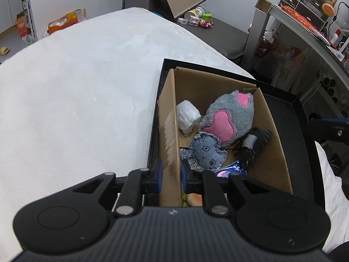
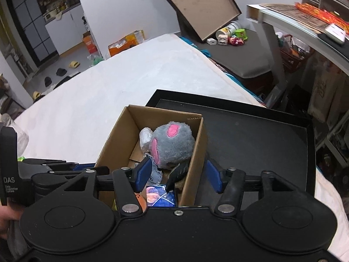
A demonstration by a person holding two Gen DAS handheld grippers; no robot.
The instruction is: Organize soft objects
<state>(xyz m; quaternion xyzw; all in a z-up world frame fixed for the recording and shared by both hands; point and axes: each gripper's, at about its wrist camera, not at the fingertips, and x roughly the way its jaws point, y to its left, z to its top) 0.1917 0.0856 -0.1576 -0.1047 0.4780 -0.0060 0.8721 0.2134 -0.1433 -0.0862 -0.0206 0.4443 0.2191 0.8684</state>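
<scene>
Left tongs (image 1: 170, 172) low centre of frame, pinched tight on cardboard box wall (image 1: 169, 131), pointing steeply down. Right tongs (image 2: 177, 175) low centre, jaws apart astride box's right wall, not pressing.

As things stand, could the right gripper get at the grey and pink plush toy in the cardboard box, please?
Probably yes. The right gripper is open, straddling the cardboard box's right wall, and the grey and pink plush toy lies uncovered just ahead. It would have to clear that wall first.
</scene>
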